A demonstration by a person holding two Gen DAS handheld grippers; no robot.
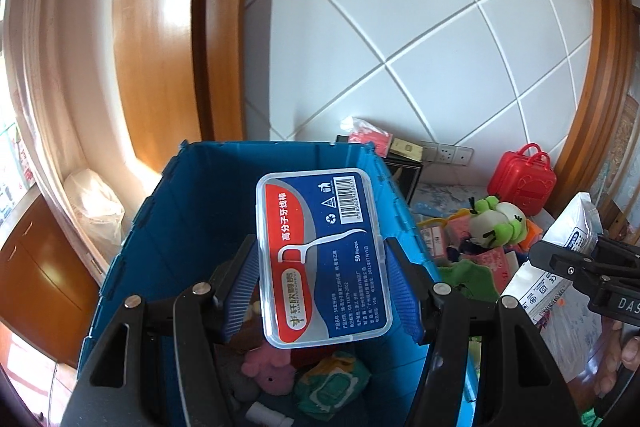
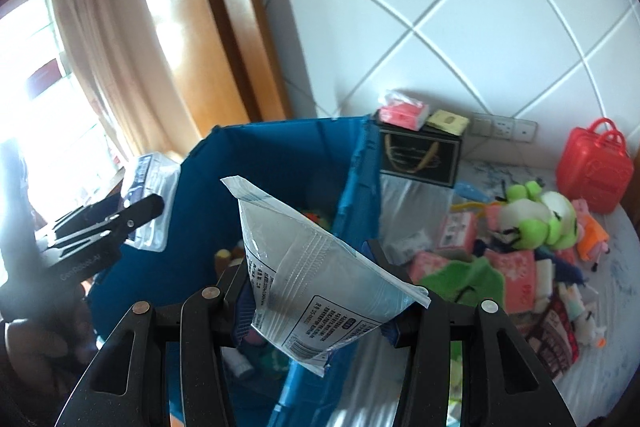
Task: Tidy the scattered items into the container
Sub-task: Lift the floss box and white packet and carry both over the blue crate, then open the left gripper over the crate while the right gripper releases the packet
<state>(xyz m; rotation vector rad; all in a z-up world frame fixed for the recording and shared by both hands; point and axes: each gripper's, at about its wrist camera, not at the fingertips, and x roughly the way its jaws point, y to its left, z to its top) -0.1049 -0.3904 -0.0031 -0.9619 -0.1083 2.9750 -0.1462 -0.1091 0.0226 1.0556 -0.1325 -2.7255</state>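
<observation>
Your left gripper (image 1: 320,267) is clamped on the floss pick box (image 1: 323,255), right over the open blue crate (image 1: 192,195); your right gripper (image 2: 316,295) is pinching the plastic pouch (image 2: 316,279) above the crate's right wall

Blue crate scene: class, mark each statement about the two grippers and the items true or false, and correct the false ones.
1. The left gripper holds a floss pick box over the blue crate. True.
2. The right gripper is empty. False: it is shut on a white pouch.
3. The crate already holds items, among them a pink plush. True.
4. The red case lies inside the crate. False: it stands outside it, on the surface near the tiled wall.
5. The green frog plush is in a gripper. False: it lies among the scattered items.
</observation>
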